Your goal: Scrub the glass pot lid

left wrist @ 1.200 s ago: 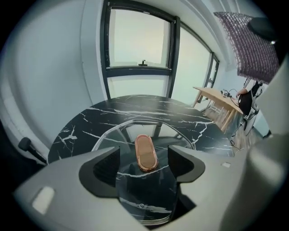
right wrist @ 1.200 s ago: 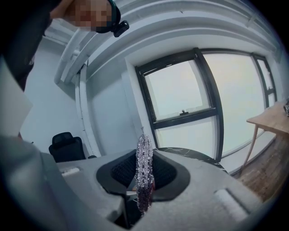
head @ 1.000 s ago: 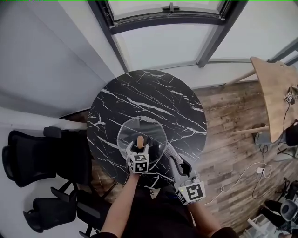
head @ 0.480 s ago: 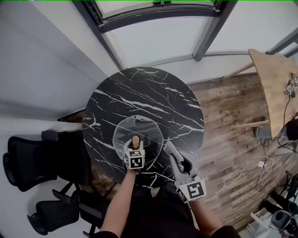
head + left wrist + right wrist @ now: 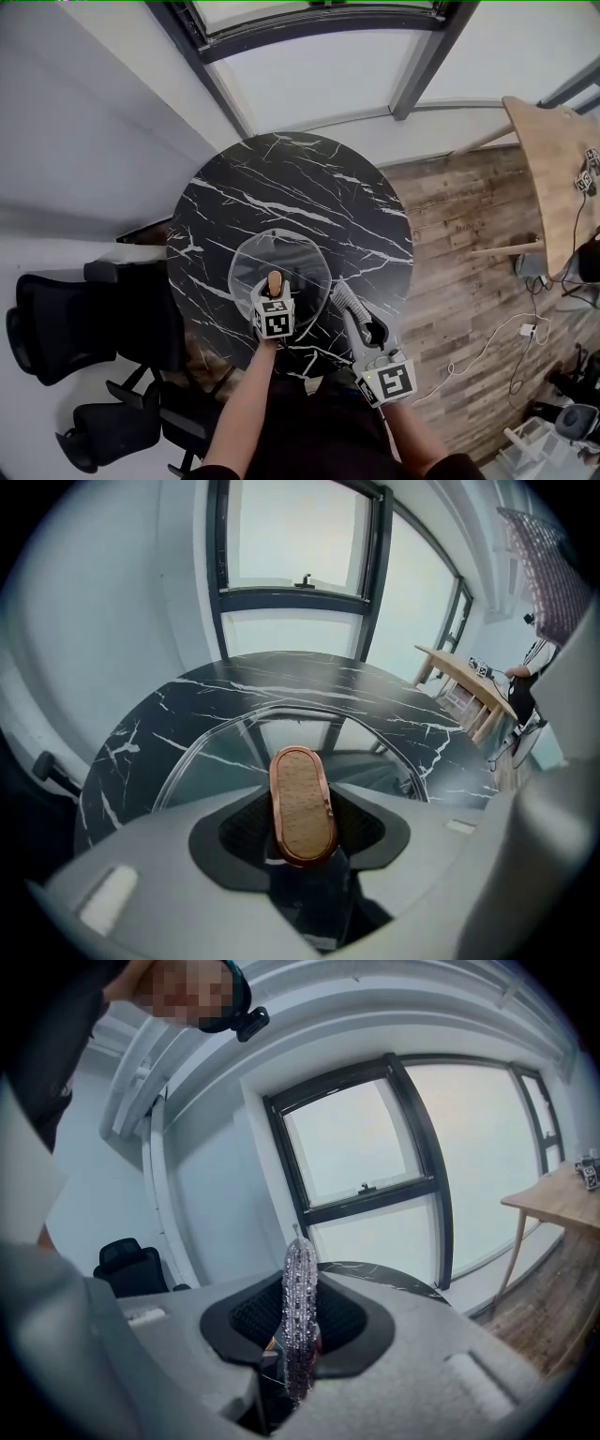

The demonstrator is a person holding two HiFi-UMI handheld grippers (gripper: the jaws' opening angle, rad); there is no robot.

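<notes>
1. A round black table (image 5: 309,187) with white lines is seen in the middle of the head view. A wood floor (image 5: 469,244) is seen at the right, and a big window (image 5: 319,56) at the top.
2. The glass pot lid (image 5: 253,267) is placed on the near part of the table. Its wooden knob (image 5: 302,805) is pinched between the jaws of the left gripper (image 5: 275,298), which are pressed tight on it.
3. A shiny silver scrubber (image 5: 299,1316) is squeezed between the jaws of the right gripper (image 5: 364,336). In the head view, the scrubber tip is seen just beside the lid's right edge. It cannot be told whether they touch.
4. Black chairs (image 5: 66,328) are seen at the lower left of the head view, close to the table. A wooden table (image 5: 553,178) is seen at the upper right, well apart. White cables (image 5: 525,337) are spread on the floor at the right.
</notes>
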